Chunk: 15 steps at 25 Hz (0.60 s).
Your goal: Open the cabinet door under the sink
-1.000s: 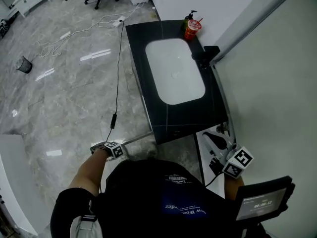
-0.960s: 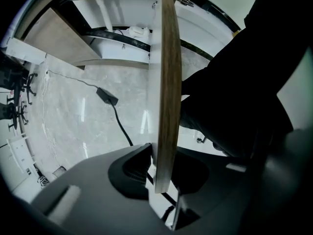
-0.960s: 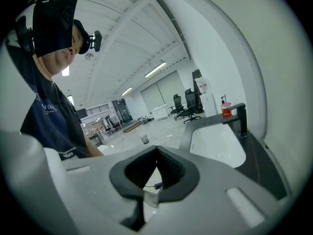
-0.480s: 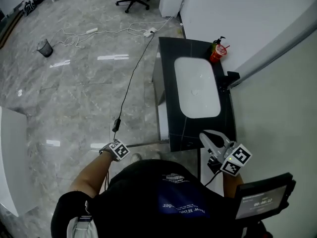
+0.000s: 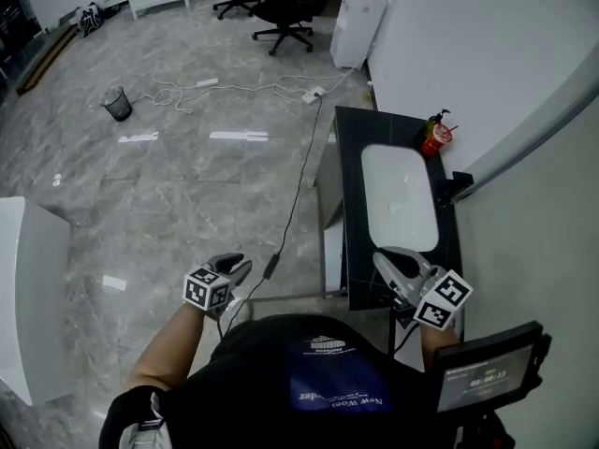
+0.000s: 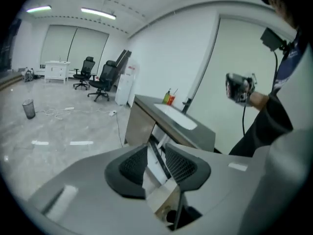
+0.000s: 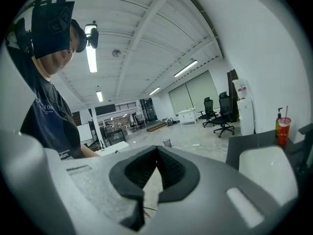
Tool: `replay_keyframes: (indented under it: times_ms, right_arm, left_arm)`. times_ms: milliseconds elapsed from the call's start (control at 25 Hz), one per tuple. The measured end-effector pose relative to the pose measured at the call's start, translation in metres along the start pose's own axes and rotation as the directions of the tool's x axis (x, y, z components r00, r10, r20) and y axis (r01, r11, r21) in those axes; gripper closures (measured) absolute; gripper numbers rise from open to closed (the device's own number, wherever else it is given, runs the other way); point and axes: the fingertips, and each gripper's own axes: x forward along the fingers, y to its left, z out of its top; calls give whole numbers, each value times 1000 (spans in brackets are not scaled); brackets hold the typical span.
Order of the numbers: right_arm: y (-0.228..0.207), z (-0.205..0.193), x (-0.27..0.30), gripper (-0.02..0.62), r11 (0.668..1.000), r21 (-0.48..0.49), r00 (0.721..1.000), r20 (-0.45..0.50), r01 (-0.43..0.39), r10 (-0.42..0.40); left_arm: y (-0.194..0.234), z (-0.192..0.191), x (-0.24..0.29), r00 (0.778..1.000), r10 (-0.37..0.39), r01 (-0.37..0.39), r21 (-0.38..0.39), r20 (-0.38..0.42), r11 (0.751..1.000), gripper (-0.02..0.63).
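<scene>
Grey marbled floor (image 5: 168,185) ran out wide from the vanity's front. Black vanity top (image 5: 354,157) stood against the white wall. The person stood just off its near end, both grippers raised and clear of it.

Cabinet front (image 5: 328,181) below the vanity top faced the open floor. Its far half was a grey panel, and a white patch (image 5: 331,251) showed at the near half. I judged that patch as the door under the sink already swung out with a pale inside on show, but couldn't tell for sure. Nothing stored in there could be made out.

White basin (image 5: 401,199) sat sunk in the vanity top and looked empty, with a black tap (image 5: 459,183) on its wall side.

Left gripper (image 5: 234,269) was off the vanity's front, over the floor, pointed at the cabinet. Its jaws had just been closing, but a gap showed between them with nothing in it, only the far-off cabinet seen through. So it was released, which fits a door needing no more pull.

Right gripper (image 5: 388,262) hung over the vanity's near end, jaw tips together, clenched on nothing. Spare hand, my guess.

Mesh bin (image 5: 117,104) stood well away from the vanity out on the floor, contents too small to tell.

Red cup (image 5: 431,143) with a straw sat at the vanity's far end by the wall. A green pump bottle (image 5: 435,122) was just beside it. The cup's fill was not visible.
</scene>
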Motion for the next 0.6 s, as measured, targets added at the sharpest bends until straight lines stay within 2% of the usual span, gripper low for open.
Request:
replay_keyframes:
  times_ms: [120,240,360,440,600]
  right_arm:
    - [14,-1,20,595,998,5,998,11,64,-64]
    - [29,-2,46,595,987,31,987,34,158,-159]
    - [56,-6,72,595,968,82,969,59,237,-242]
    - [69,-11,81,595,955,102,956,62,280,-287]
    - [82,-8,79,595,930,123,929,94,347,-359]
  left_arm:
    - [1,31,-8,991,-112,110,31,74,993,496]
    - [5,56,-16,972,-225,218,100,70,971,502]
    - [5,73,-34,934,-357,347,192,16,918,506]
    - [5,84,-43,910,-413,406,237,-21,882,506]
    - [-2,117,-55,869,-494,481,257,-15,838,509]
